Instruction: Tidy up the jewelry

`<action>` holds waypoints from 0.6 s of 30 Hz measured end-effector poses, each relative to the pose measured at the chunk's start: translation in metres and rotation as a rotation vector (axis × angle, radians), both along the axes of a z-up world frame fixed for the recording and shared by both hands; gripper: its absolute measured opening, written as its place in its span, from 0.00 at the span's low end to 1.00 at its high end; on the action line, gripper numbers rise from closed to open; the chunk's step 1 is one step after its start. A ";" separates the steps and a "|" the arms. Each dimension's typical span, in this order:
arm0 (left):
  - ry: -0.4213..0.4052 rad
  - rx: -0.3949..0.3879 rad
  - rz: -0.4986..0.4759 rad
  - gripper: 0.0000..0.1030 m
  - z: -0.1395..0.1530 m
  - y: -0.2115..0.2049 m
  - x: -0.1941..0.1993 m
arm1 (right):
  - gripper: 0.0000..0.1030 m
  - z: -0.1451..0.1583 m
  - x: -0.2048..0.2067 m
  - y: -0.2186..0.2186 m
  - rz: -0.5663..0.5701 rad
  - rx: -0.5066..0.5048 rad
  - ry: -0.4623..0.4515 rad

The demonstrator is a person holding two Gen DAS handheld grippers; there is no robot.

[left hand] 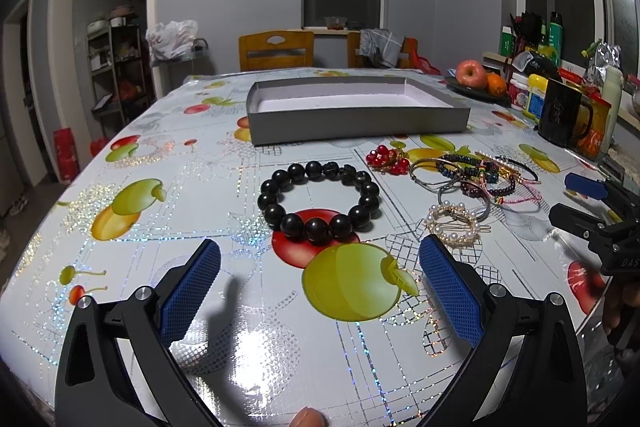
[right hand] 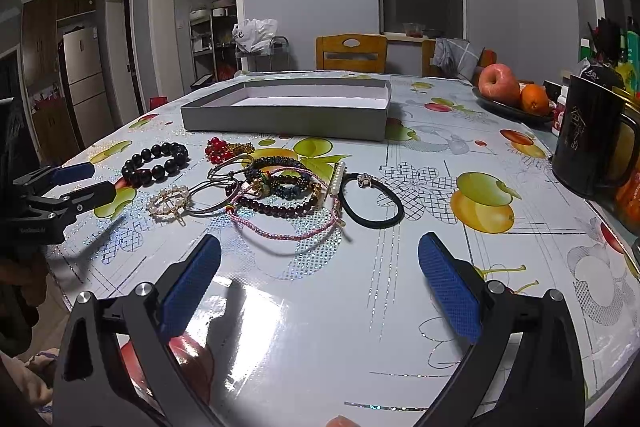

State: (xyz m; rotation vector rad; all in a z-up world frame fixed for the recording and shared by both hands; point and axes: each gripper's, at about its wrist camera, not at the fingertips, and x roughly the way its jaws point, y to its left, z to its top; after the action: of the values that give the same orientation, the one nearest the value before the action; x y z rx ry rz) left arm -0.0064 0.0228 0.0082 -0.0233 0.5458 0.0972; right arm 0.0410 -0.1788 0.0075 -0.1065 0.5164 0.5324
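Left view: the left gripper point(left hand: 320, 279) is wide open and holds nothing. The black beads point(left hand: 319, 201) lie in the middle of the frame, the empty box point(left hand: 352, 119) above them. Go down slowly and pinch one side of the ring.

Right view: the right gripper point(right hand: 320, 279) is open too. The tangled pile point(right hand: 276, 191) sits left of center. Pick one loose piece, like the hair tie point(right hand: 374, 201).

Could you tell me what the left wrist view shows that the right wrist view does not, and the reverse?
Only the left wrist view shows the yellow jar beside the black mug. Only the right wrist view shows the fridge and the whole black hair tie. Both show the empty grey box, the black bead bracelet, the pearl hair clip, the tangled bracelets and the fruit bowl, with both tools open.
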 end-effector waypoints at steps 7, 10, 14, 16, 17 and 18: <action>0.000 0.000 0.000 0.96 0.000 0.000 0.000 | 0.95 0.000 0.000 0.001 0.002 0.000 0.002; 0.005 0.002 -0.001 0.96 -0.002 -0.001 0.000 | 0.95 -0.001 0.000 0.001 0.002 0.001 0.004; 0.010 0.002 -0.001 0.96 -0.004 -0.001 0.000 | 0.95 -0.001 0.000 0.000 0.002 0.001 0.003; 0.017 0.000 -0.001 0.96 -0.005 -0.001 0.000 | 0.95 -0.001 0.000 0.001 0.001 -0.001 0.003; 0.022 -0.003 0.000 0.96 -0.005 -0.001 0.001 | 0.95 0.000 0.001 0.000 0.001 -0.001 0.003; 0.028 -0.009 0.002 0.96 -0.005 0.000 0.001 | 0.95 0.000 0.001 0.000 0.001 -0.001 0.004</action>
State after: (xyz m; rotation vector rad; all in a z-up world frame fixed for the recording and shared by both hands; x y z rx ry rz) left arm -0.0053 0.0228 0.0028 -0.0317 0.5744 0.0975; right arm 0.0417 -0.1789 0.0071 -0.1072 0.5205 0.5336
